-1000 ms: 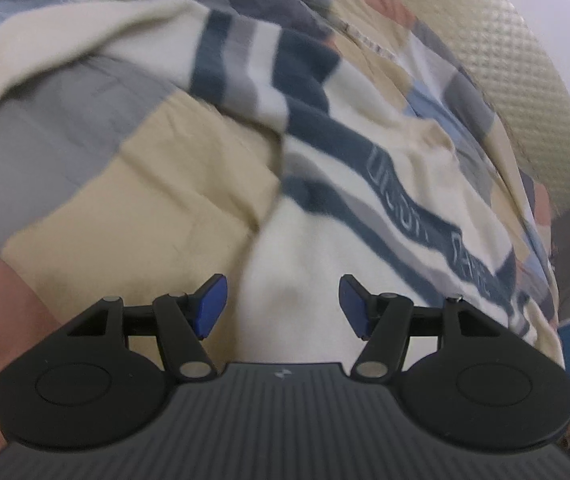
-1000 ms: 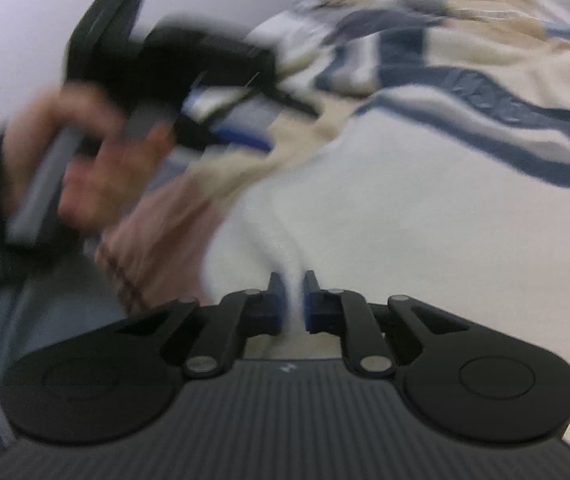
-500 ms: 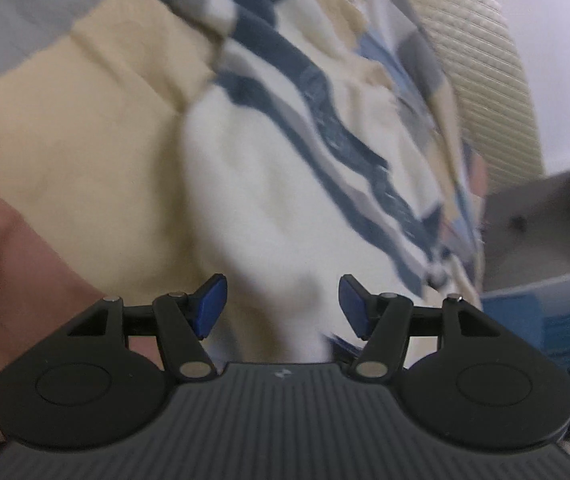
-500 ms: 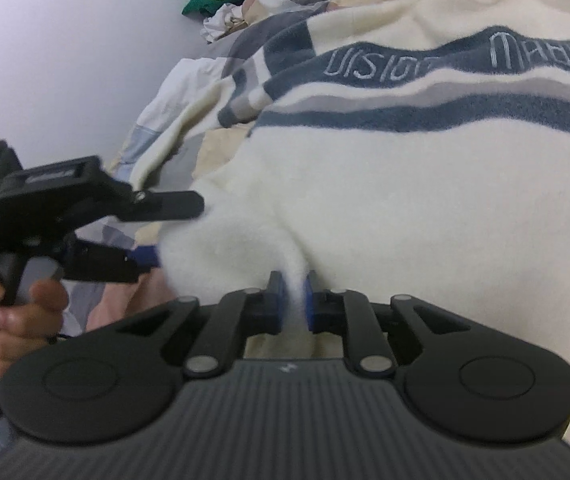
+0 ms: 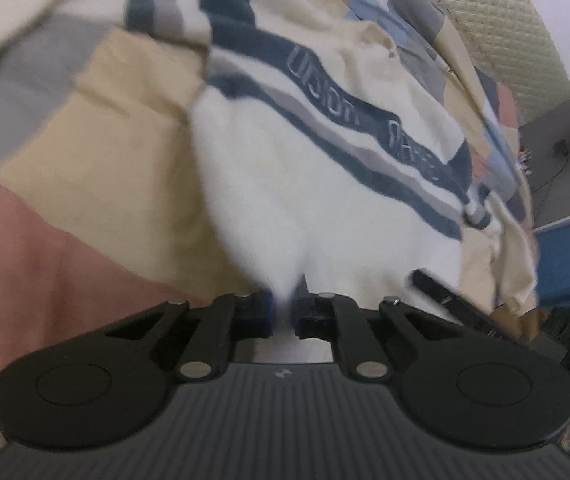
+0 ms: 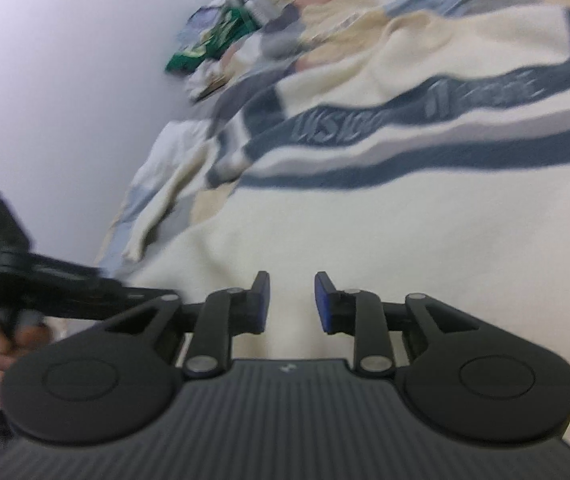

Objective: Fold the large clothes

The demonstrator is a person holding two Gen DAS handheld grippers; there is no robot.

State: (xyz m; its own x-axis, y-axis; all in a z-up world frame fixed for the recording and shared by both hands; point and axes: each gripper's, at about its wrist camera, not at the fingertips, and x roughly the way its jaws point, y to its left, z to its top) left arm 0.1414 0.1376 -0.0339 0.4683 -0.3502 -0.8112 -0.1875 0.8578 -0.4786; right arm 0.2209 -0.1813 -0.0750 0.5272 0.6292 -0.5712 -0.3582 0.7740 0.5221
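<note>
Left wrist view: your left gripper [image 5: 283, 314] pinches the hem of the cream sweater [image 5: 285, 184], spread on the patchwork bedspread [image 5: 85, 128]. Right wrist view: your right gripper [image 6: 292, 300], jaws just opening, hovers over the sweater, gripping nothing.

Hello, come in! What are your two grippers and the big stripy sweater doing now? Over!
Left gripper just closed, pinching the cream sweater hem. Right gripper just opened, nothing pinched, sweater below. Sweater flat on patchwork quilt. Nothing in the way.
</note>
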